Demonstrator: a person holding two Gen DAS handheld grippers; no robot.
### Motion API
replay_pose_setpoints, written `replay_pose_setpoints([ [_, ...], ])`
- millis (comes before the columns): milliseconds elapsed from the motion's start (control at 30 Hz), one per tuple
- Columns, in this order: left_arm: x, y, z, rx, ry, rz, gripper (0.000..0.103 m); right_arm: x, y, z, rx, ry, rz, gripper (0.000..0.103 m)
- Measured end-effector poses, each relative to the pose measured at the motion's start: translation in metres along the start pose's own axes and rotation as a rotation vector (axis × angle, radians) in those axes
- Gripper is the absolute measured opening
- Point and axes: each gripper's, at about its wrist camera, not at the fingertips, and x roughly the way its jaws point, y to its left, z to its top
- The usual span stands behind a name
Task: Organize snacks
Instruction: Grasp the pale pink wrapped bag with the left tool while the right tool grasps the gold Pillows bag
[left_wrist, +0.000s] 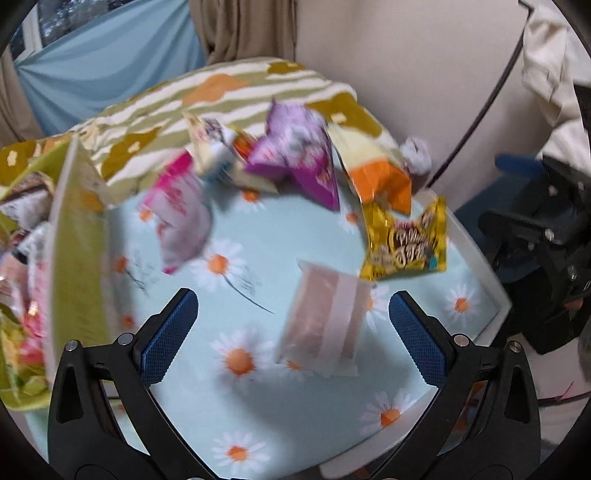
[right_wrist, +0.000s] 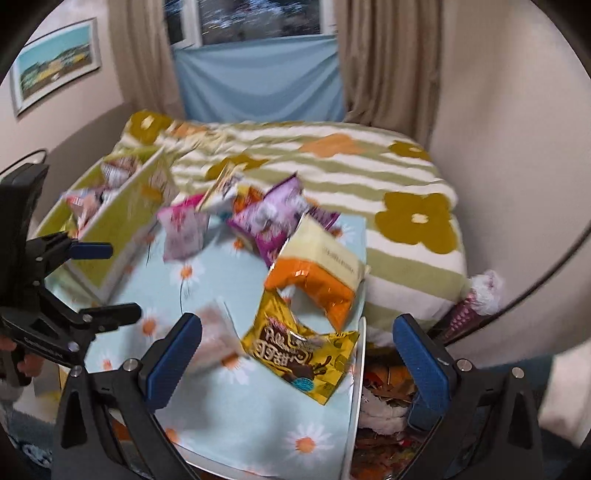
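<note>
Because both views are smeared with motion, the likeliest slip, I judge, is a misjudged grab: the left gripper (left_wrist: 293, 332) hangs spread wide and empty above a pale pink packet (left_wrist: 325, 317) lying flat near the tabletop's near edge, and thin film like that could slide away or crumple instead of lifting. The right gripper (right_wrist: 297, 358) is likewise parted and holds nothing, with a yellow bag (right_wrist: 299, 354) resting between its blue pads near the tabletop's right edge; a nudge there could push that bag off the edge. More snacks, an orange bag (right_wrist: 314, 280), a purple bag (right_wrist: 266, 218) and a pink bag (right_wrist: 183, 230), crowd the far edge, while a green box (right_wrist: 118, 218) at the left edge already holds some. A daisy-print cloth (left_wrist: 258, 406) covers the tabletop, with a striped floral bed (right_wrist: 369, 166), curtains (right_wrist: 384, 62) and a window behind.
</note>
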Motion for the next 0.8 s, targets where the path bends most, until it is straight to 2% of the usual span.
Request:
replay_pose_setpoints([
  [200, 0.041, -0.020, -0.020, 0.067, 0.038, 0.013, 0.103, 0.039, -0.006, -0.023, -0.171, 0.003, 0.022, 0.103],
  [333, 0.057, -0.032, -0.027, 0.118, 0.055, 0.028, 0.101, 0.060, -0.007, -0.035, -0.232, 0.029, 0.096, 0.102],
  [433, 0.065, -0.037, -0.029, 0.144, 0.065, 0.043, 0.099, 0.067, 0.000, -0.040, -0.307, 0.043, 0.109, 0.098],
  [500, 0.070, -0.038, -0.030, 0.151, 0.073, 0.052, 0.094, 0.071, 0.006, -0.043, -0.353, 0.048, 0.110, 0.095],
  [567, 0.075, -0.039, -0.031, 0.150, 0.089, 0.058, 0.082, 0.076, 0.009, -0.046, -0.392, 0.054, 0.115, 0.094],
  [600, 0.077, -0.038, -0.032, 0.146, 0.093, 0.053, 0.081, 0.077, 0.010, -0.046, -0.411, 0.049, 0.110, 0.094],
  [667, 0.079, -0.040, -0.033, 0.136, 0.086, 0.039, 0.072, 0.080, 0.012, -0.045, -0.441, 0.046, 0.109, 0.093],
  [800, 0.079, -0.041, -0.034, 0.133, 0.083, 0.019, 0.067, 0.083, 0.013, -0.039, -0.484, 0.041, 0.106, 0.089],
])
